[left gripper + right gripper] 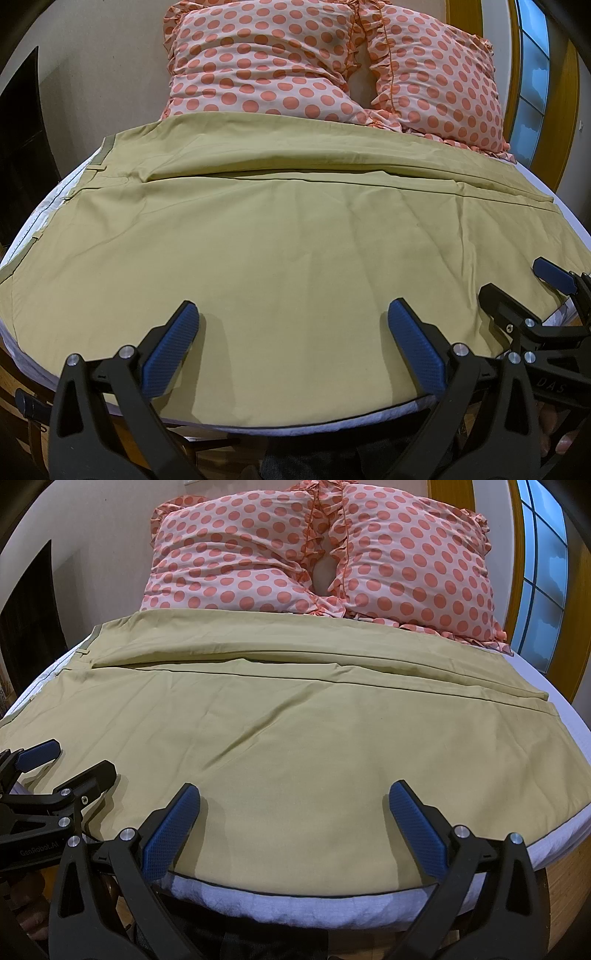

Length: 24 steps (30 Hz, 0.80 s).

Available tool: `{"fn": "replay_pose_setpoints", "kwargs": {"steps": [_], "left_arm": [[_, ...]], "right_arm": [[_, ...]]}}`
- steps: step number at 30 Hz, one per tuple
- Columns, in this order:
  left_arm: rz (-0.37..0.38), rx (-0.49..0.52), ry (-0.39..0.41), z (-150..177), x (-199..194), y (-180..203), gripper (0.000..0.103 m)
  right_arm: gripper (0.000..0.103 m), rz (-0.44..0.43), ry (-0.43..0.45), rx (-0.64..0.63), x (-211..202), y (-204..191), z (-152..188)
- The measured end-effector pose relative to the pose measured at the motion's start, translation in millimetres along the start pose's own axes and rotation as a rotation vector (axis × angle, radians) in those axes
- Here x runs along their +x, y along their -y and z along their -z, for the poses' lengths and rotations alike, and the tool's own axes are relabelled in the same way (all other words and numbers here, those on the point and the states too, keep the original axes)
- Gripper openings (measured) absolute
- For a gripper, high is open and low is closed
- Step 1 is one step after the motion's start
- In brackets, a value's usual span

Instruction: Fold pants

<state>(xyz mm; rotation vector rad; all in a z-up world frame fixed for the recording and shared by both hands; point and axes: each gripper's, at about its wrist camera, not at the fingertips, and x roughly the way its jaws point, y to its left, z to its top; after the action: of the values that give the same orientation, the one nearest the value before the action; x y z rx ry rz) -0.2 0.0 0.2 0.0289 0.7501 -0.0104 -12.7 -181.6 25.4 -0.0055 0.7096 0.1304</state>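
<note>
The bed (576, 221) fills both views, its white mattress cover showing as a pale band along the near edge and down the left and right sides. Spread flat across most of it lie the khaki pants (280, 236), laid sideways: the waistband with its belt loops runs down the left side, and the legs stretch away to the right, where their hems end close to the mattress edge. One leg lies nearer the cameras and the other beyond it, with a long seam line and shallow fold running between them. Soft creases fan across the near leg.

Behind the pants, against the wall, lean two polka-dot pillows (236, 550), pink with coral spots and ruffled borders, touching each other at the middle; the far edge of the pants reaches their bases. A wood-framed window (543, 572) curves up the right side.

The left tool (293, 314) hovers at the near edge of the pants, its blue-padded fingers (173, 339) spread wide apart with nothing between them. The right tool (293, 794) sits just beside it to the right, likewise spread wide over the near leg and gripping nothing. Each tool appears at the edge of the other's view.
</note>
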Motion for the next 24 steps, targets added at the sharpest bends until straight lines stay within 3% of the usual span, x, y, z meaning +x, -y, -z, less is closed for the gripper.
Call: {"fn": "replay_pose_setpoints", "kwargs": {"steps": [24], "left_arm": [[0.000, 0.001, 0.002, 0.0, -0.1, 0.0, 0.101]], "right_arm": [[0.102, 0.000, 0.009, 0.000, 1.2, 1.0, 1.8]]}}
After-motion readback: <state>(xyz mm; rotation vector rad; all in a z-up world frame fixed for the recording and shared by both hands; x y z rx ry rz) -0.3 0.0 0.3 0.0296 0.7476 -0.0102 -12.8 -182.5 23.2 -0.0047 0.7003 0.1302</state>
